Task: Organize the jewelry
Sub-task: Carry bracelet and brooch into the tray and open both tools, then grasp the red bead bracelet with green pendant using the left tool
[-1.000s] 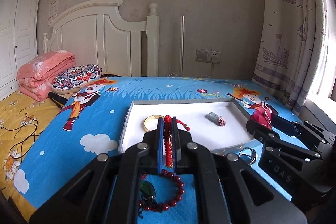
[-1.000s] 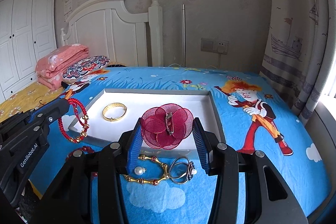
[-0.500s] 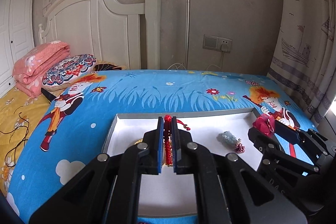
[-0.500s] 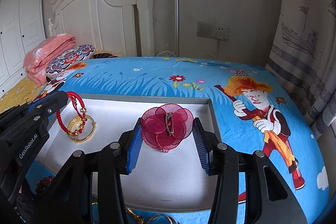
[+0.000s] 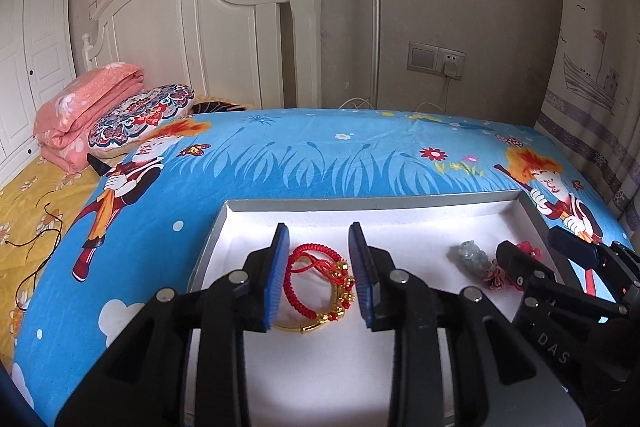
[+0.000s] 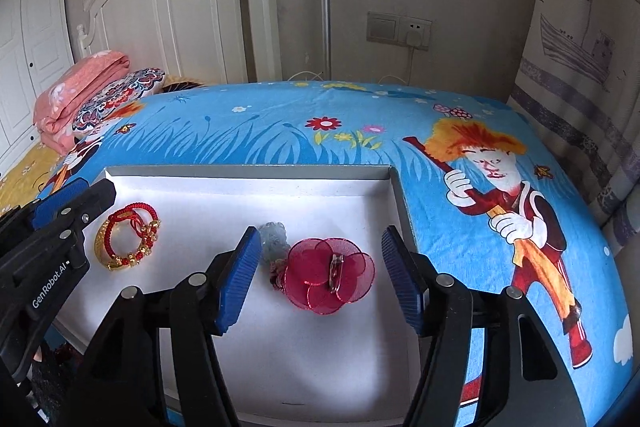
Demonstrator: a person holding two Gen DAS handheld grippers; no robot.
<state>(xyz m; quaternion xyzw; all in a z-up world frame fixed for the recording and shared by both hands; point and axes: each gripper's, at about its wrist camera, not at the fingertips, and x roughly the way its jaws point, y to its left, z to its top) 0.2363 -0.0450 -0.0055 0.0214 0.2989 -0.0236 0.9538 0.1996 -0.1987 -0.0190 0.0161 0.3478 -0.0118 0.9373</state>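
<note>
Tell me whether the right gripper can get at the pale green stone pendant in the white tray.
Probably yes: the pendant lies uncovered just left of the open right gripper, beside the red flower brooch.

Home bedroom, a child's by the look of it. I'm working over a bed (image 5: 320,155) covered in a bright blue cartoon-print sheet. White wooden headboard (image 5: 192,19) with a turned post against a papered wall. Folded pink quilt (image 5: 84,115) and a patterned pillow (image 5: 140,115) beside it. White panelled wardrobe doors (image 5: 36,47) at far left. Curtain (image 6: 580,59) printed with sailing ships at right. Wall switch and socket (image 6: 400,29) with 1 plug in it.
</note>
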